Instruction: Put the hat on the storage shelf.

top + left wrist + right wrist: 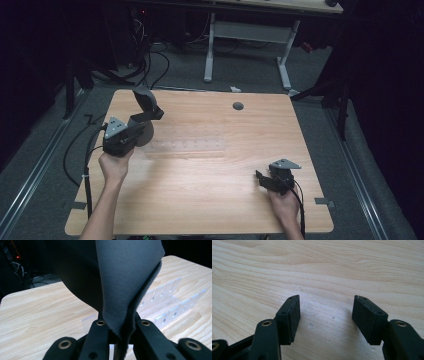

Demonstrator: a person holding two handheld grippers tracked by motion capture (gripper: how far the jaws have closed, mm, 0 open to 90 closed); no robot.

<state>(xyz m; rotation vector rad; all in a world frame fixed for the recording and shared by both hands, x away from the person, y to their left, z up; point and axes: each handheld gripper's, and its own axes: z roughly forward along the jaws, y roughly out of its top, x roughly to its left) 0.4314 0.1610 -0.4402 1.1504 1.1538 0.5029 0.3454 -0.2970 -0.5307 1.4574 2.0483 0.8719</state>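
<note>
Hiding the left tool [119,333] tips: pinched grey cloth [125,282], top cut off.

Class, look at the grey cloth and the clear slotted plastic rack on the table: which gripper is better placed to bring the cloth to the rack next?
Probably the left gripper: its jaws are shut on the grey cloth, right beside the clear slotted plastic rack. The right gripper rests open at the wooden table's near right corner.

You have a plain dark grey felt-like cloth [130,277] with no print on it, over a pale wooden table [210,200] streaked with light brown grain. Your two black plastic grippers, left gripper [117,340] and right gripper [325,315], carry brass-coloured rivets.
</note>
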